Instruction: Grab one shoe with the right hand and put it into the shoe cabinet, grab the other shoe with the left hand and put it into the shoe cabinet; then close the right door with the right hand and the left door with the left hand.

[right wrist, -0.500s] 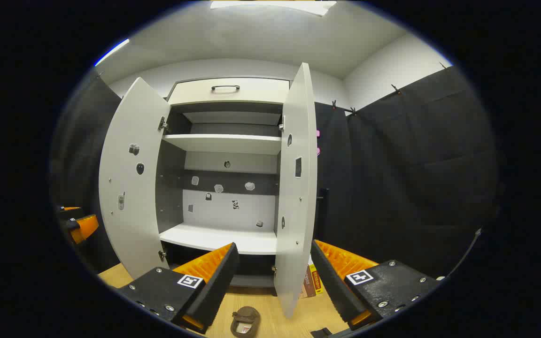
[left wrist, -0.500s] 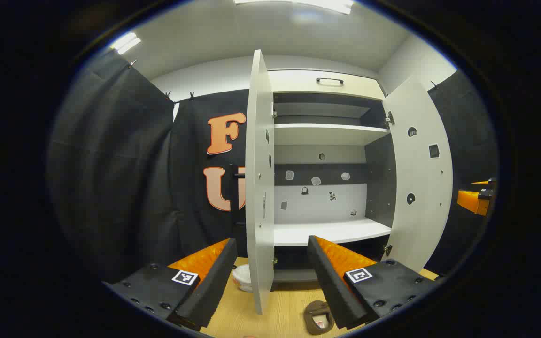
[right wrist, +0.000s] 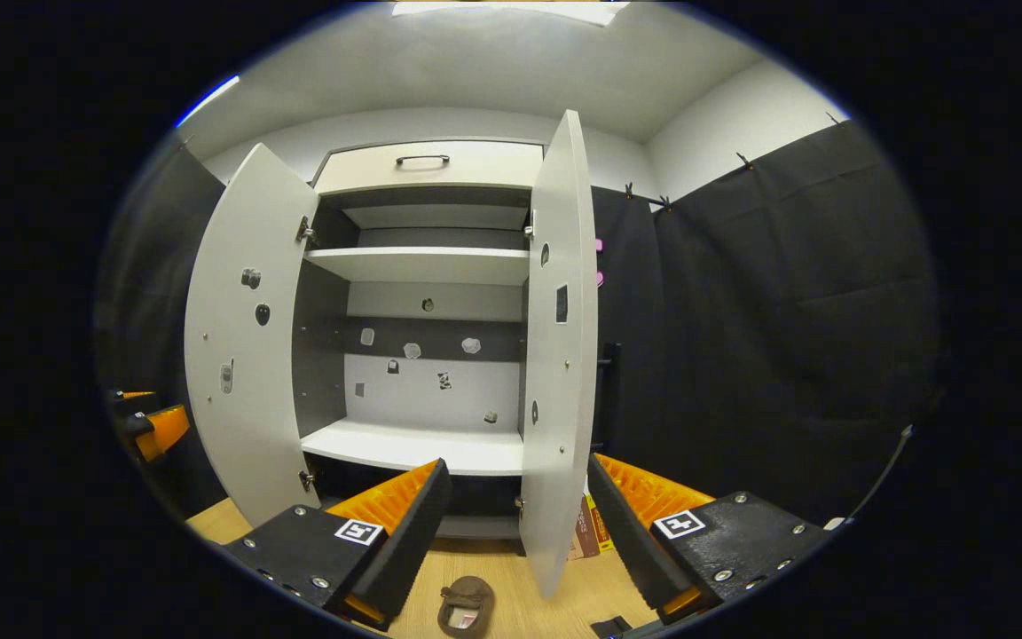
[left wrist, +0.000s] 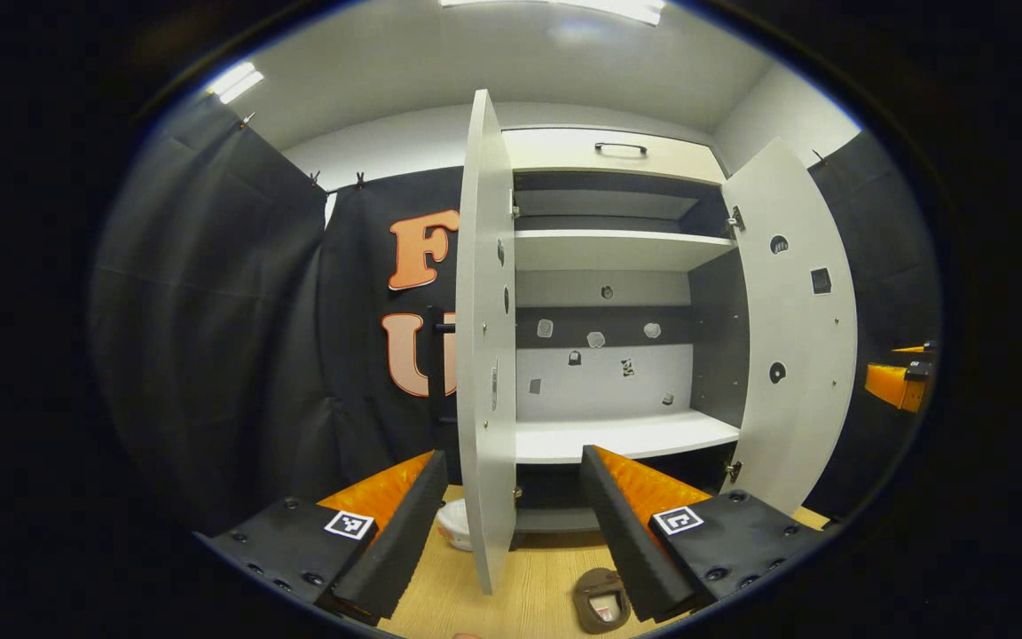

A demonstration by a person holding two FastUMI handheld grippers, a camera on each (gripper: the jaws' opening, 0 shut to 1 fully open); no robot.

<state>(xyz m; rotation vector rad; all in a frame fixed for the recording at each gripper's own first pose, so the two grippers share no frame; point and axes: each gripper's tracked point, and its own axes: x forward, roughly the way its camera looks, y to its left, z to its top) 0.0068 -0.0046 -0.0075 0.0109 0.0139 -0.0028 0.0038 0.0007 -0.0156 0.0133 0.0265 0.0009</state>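
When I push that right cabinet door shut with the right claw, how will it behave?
The right door looks like a flat rigid panel on hinges, so it should swing without flexing. It stands wide open, edge-on between the open right claw fingers, so a push on its outer face probably closes it lightly; it may bounce back.

Left claw (left wrist: 511,524) open, empty, facing shoe cabinet (left wrist: 617,266). Both doors open; left door (left wrist: 484,355) edge-on between fingers. Brown shoe (left wrist: 600,601) on floor below.

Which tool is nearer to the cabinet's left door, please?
Left. The left tool fronts the left door, whose edge lines up between its fingers; the right tool is across the cabinet, fronting the right door.
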